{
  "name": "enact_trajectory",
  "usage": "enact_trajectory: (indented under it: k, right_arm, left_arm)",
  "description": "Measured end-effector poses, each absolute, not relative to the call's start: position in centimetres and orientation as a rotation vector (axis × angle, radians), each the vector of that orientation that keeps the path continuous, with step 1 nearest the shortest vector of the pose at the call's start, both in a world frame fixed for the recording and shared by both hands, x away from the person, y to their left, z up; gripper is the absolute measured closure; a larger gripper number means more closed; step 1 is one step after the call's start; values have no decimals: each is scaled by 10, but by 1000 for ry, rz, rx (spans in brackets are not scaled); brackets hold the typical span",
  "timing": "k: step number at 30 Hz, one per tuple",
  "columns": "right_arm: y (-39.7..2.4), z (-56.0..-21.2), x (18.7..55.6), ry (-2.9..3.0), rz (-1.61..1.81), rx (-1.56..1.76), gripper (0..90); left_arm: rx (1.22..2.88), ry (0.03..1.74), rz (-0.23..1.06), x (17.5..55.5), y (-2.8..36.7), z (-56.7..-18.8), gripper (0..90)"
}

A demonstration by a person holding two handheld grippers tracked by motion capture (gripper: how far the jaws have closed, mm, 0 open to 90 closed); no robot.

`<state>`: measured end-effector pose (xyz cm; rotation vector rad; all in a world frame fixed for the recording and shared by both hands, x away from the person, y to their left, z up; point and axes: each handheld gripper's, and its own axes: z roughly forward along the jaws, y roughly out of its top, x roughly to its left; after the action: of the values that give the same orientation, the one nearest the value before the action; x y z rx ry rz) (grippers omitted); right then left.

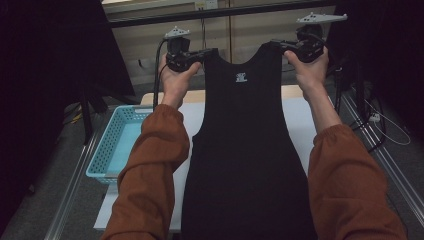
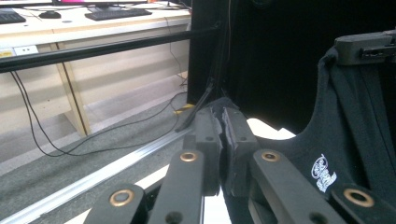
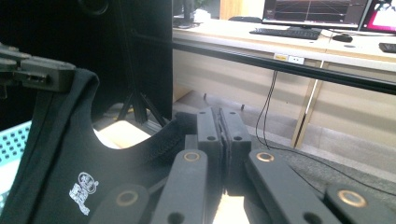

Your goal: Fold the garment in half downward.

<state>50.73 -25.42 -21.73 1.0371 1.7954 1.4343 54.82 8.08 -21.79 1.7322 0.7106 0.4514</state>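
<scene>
The black tank top hangs full length above the white table, its hem nearest the person; being soft, light fabric, it drapes limp and is best held at the shoulder straps. Farther up, the left gripper and the right gripper each have their jaws pinched tight on one strap. A blue basket stands at the table's left.

small white printed logo below the neckline of the black tank top, between both grippers, lettering too small to read
</scene>
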Motion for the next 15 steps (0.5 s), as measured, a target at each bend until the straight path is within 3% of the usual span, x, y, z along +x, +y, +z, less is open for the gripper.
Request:
enact_trajectory:
  k: [11,15]
  right_arm:
    - [-256,-190,510,1765,1409,1007,891]
    - [-254,-199,509,1778,1402,1006,891]
  left_arm:
    - [1748,676,503,551,66,-189,863]
    - [1751,669,487,547,69,-194,862]
